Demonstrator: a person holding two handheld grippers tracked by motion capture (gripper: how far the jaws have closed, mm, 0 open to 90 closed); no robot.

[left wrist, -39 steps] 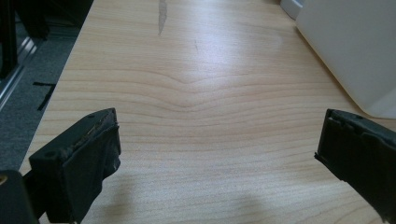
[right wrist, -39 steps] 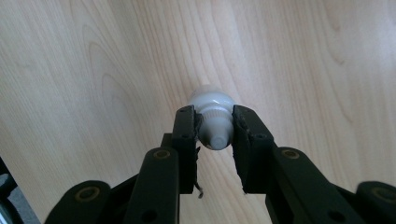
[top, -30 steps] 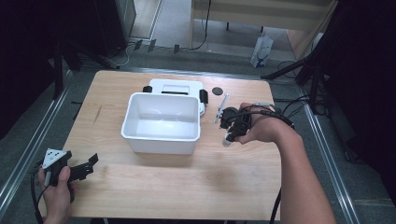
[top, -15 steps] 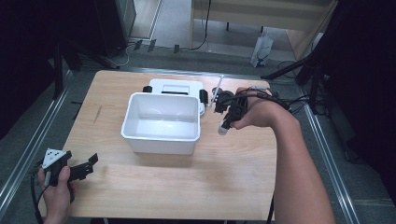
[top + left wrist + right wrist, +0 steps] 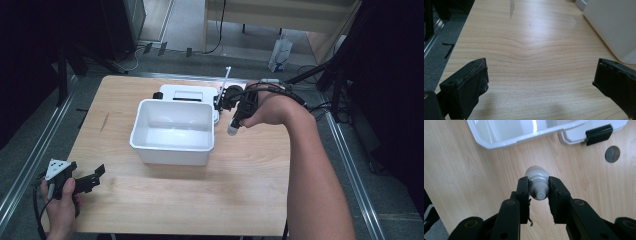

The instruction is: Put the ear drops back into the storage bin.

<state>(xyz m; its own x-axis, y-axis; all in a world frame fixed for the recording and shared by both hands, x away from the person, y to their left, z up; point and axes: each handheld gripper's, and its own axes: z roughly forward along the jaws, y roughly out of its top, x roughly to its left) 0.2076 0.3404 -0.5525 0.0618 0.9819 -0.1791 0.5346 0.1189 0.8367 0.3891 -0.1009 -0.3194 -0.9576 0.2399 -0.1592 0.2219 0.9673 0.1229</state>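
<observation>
Since a moment ago, the right gripper [image 5: 235,114] has travelled further toward the far edge of the table [image 5: 250,200], carrying a small white bottle [image 5: 233,130] with it; it now hangs just beside the right wall of the white tub [image 5: 172,150], above the wood. Its jaws are closed on the bottle's ribbed neck [image 5: 539,187], cap end toward the camera in the right gripper view, body pointing down at the table.

That tub sits near the table's middle and looks empty, its glossy floor showing only glare. Behind it, touching or very close, lies a flat white lid [image 5: 187,92] with black clips [image 5: 599,131]. A dark round hole [image 5: 612,154] marks the wood near one clip.

At the near left corner, the left gripper [image 5: 90,178] has not shifted; a hand [image 5: 60,210] holds it low over the table with jaws spread wide and nothing between them. In the left gripper view the tub's outer wall [image 5: 614,25] stands ahead to the right. A grey streak [image 5: 104,121] marks the wood left of the tub
</observation>
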